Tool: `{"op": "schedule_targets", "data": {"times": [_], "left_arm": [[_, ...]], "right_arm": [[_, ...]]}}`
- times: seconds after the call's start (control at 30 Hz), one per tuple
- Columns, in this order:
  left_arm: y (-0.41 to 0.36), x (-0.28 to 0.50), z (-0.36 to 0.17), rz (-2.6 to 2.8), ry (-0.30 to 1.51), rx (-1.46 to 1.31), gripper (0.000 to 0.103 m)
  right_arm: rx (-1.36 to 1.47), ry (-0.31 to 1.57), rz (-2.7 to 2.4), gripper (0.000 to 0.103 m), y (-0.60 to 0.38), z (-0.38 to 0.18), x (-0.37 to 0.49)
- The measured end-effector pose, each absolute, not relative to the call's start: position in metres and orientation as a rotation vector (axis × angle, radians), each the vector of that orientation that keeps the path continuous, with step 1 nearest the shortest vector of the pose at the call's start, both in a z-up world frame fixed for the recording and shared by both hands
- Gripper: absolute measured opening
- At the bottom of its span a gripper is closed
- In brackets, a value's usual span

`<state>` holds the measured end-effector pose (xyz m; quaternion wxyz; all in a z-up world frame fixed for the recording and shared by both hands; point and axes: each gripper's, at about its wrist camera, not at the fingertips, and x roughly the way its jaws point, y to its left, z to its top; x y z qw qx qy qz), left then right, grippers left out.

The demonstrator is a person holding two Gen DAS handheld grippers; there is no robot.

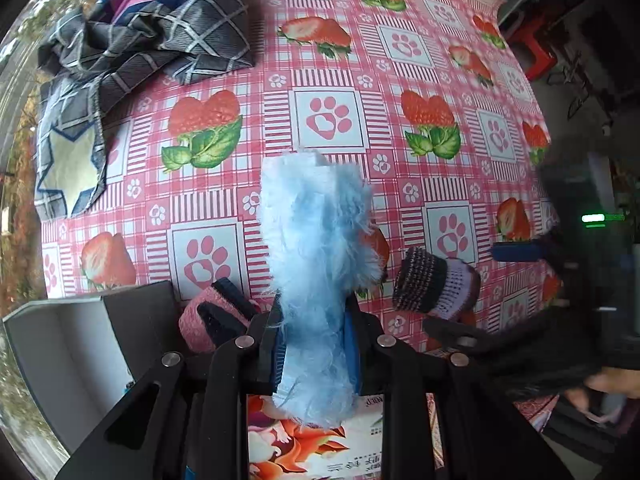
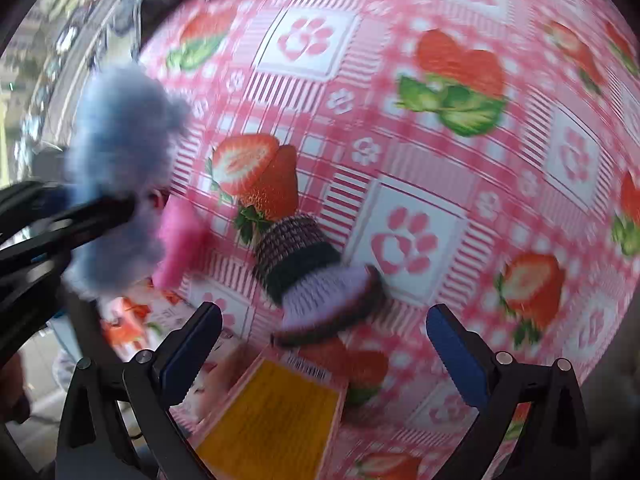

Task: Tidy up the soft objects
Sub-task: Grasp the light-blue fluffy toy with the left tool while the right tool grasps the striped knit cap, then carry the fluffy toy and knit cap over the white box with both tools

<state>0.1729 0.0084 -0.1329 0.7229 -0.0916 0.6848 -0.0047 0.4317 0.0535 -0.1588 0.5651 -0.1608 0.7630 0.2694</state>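
Left tongs (image 1: 316, 344) clenched on fluffy blue sock (image 1: 316, 264), lifted above the counter (image 1: 400, 80), probably for carrying to the grey box (image 1: 76, 344) just left of it. Right tongs (image 2: 324, 356) spread wide, nearing the knitted sock (image 2: 308, 268) lying right of the blue one. Printed carton (image 2: 276, 412) beneath: barcode visible, text unreadable.
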Motion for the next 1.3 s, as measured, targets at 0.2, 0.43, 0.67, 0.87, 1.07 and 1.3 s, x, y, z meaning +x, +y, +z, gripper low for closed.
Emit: {"op": "schedule_targets", "data": {"times": [0.2, 0.43, 0.67, 0.87, 1.07, 1.3], "left_arm": [[0.013, 0.164, -0.126, 0.009, 1.494, -0.216, 0.027], [-0.003, 0.161, -0.113, 0.002, 1.463, -0.216, 0.027], [-0.025, 0.136, -0.086, -0.036, 1.424, -0.144, 0.027], [-0.037, 0.103, -0.067, -0.067, 1.432, -0.115, 0.027], [-0.038, 0.070, -0.042, -0.098, 1.399, -0.081, 0.027], [-0.027, 0.041, -0.019, -0.089, 1.353, -0.076, 0.027]], "right_arm": [[-0.420, 1.855, 0.645, 0.057, 0.050, -0.179, 0.426], [-0.292, 1.772, 0.578, 0.047, 0.009, -0.148, 0.440], [-0.111, 1.679, 0.509, 0.047, -0.039, -0.093, 0.443], [0.028, 1.615, 0.459, 0.047, -0.058, -0.042, 0.423], [0.075, 1.589, 0.441, 0.047, -0.058, -0.012, 0.391], [0.140, 1.525, 0.478, 0.047, -0.045, 0.032, 0.354]]}}
